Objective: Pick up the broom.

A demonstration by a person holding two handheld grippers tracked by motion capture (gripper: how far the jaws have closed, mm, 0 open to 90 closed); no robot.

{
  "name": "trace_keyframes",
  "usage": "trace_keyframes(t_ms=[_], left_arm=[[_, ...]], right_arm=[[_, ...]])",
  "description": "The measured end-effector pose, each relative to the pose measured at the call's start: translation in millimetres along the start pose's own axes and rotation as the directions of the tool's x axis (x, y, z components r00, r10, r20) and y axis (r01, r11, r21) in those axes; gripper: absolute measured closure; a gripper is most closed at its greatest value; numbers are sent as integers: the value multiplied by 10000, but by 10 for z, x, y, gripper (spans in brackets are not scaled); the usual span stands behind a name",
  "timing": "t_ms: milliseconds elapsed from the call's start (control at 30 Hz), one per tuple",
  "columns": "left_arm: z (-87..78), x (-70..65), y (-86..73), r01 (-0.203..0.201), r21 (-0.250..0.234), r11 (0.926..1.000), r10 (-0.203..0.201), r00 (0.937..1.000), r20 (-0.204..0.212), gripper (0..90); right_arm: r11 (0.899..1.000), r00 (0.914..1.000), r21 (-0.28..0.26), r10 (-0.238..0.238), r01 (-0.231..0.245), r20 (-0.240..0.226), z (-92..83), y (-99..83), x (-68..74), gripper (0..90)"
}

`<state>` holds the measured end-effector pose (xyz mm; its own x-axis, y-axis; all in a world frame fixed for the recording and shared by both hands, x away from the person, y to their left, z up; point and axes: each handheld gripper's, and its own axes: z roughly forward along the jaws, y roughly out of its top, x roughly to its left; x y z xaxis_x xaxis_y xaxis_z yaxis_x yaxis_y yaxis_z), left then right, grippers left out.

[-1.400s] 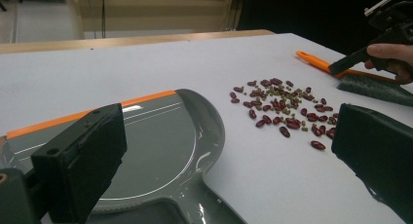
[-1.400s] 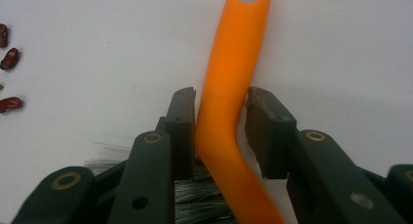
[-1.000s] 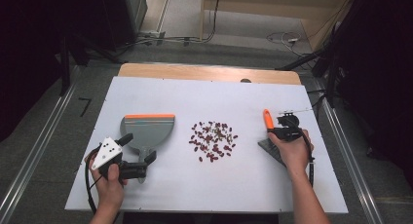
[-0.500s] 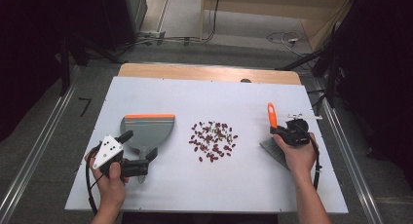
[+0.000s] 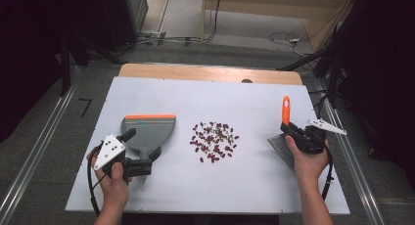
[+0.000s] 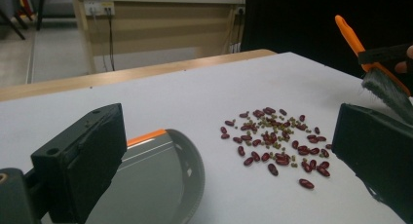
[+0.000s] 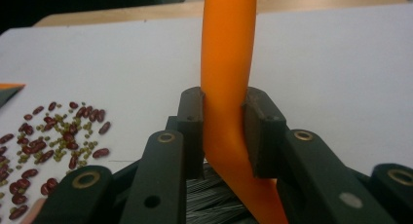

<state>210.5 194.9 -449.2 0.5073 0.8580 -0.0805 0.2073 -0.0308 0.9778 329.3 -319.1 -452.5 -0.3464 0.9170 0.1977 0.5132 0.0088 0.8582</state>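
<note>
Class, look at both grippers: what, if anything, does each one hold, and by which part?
The right gripper clamps the brush by its orange handle, just above the bristles. The left gripper sits at the dustpan handle, jaws open, holding nothing.

- The high view is looking forward and down from above the near edge of the table (image 5: 244,102), taking it in whole.
- The left gripper view is sitting low, facing across the beans (image 6: 277,141) at frame centre.
- The right gripper view is sitting close behind the brush handle (image 7: 226,78), sharing those beans at its lower left.
</note>
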Motion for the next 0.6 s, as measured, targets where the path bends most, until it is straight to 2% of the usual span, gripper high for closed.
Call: trace_keyframes(t_ms=[33, 67, 100, 167, 433, 500, 567, 600], left_arm=[[14, -41, 27, -166, -22, 9999, 166, 9998, 135, 0], [14, -41, 27, -166, -22, 9999, 166, 9998, 135, 0], [43, -83, 55, -318, 29, 9995, 317, 9988, 376, 0], [76, -118, 75, -393, 14, 9992, 391, 9976, 565, 0], [248, -246, 131, -385, 27, 9993, 379, 9933, 1088, 0], [268, -266, 140, -393, 10, 9992, 390, 9925, 1158, 0], [308, -301, 159, -391, -24, 9992, 391, 9907, 1302, 0], [344, -334, 177, -281, -91, 9996, 291, 9887, 1474, 0]], right_arm=[[9999, 10000, -149, 39, -39, -25, -28, 9, 5, 702], [9995, 9999, -321, 42, -46, -120, -53, 22, 8, 702], [9988, 9997, -496, 11, -22, -234, -77, 36, 14, 702], [9965, 9992, -836, 24, -56, -387, -128, 67, 41, 702], [9795, 9944, -2012, -280, 70, -1016, -327, 245, 272, 702], [9747, 9911, -2232, -407, 116, -1264, -362, 281, 342, 702], [9725, 9902, -2325, -471, 154, -1313, -377, 294, 381, 702], [9705, 9865, -2401, -610, 230, -1518, -395, 316, 463, 702]])
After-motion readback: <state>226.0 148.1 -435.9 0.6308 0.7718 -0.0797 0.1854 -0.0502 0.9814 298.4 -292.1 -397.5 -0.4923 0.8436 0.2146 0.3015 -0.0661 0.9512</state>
